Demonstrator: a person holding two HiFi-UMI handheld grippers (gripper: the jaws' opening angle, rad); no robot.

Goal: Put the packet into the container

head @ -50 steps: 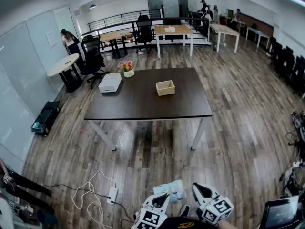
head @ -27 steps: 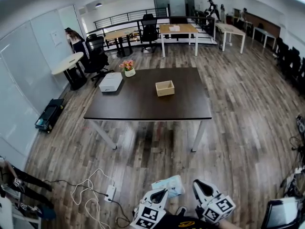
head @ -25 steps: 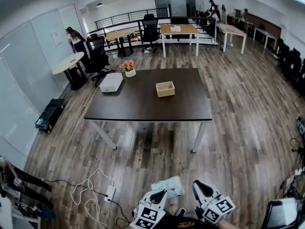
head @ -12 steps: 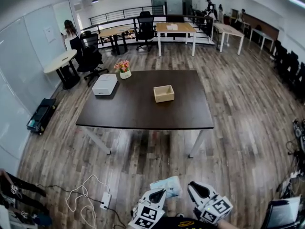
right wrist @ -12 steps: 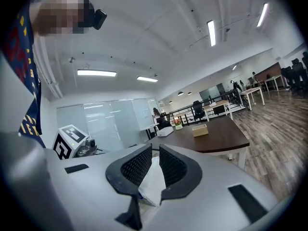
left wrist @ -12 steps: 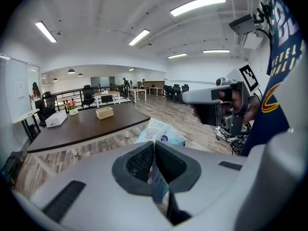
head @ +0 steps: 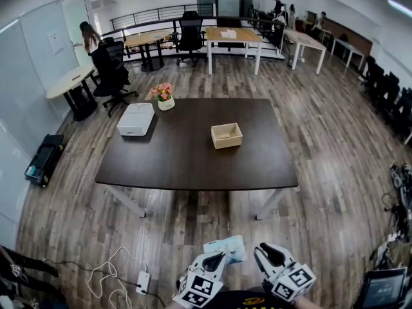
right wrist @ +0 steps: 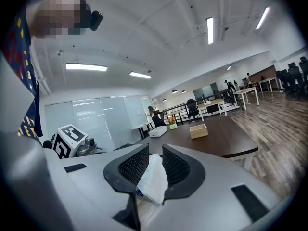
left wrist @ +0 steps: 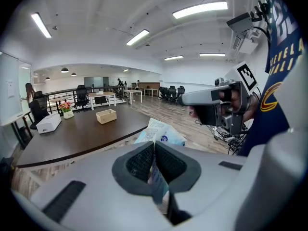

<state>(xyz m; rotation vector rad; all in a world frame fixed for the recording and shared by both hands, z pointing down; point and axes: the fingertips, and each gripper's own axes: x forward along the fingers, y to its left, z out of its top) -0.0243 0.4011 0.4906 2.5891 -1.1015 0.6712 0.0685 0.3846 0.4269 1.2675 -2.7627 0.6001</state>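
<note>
Left tool (head: 217, 257), right tool (head: 261, 253): jaws tight on the packet (head: 226, 246) between them, container (head: 227, 142) well apart.

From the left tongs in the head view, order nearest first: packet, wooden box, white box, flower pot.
1. Light blue plastic packet, in the left tongs.
2. Open wooden box, table centre.
3. Flat white box, table's left.
4. White flower pot, behind it.
</note>
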